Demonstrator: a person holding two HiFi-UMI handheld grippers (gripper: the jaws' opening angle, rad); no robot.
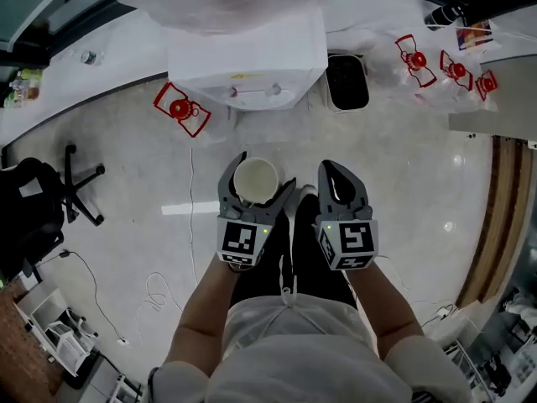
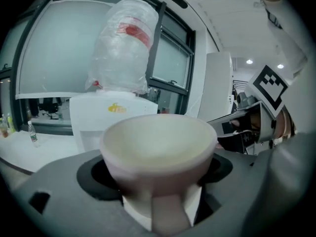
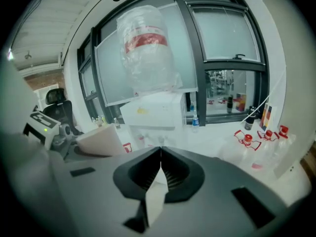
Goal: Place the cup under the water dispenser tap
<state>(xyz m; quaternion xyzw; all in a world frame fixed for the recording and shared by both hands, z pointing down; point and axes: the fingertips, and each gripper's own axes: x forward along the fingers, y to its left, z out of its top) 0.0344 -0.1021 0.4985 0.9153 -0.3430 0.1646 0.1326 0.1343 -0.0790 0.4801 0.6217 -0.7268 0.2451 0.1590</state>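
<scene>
Upright, cup [image 1: 256,180] clamped in left gripper [image 1: 263,175], right gripper [image 1: 333,170] (jaws together) beside.

Bright, even indoor light; fisheye bending with dark vignetted corners; near cup [image 2: 160,152] seems softly blurred

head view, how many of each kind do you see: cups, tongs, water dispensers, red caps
cup: 1
tongs: 2 (left tongs, right tongs)
water dispenser: 1
red caps: 4
total: 8
</scene>
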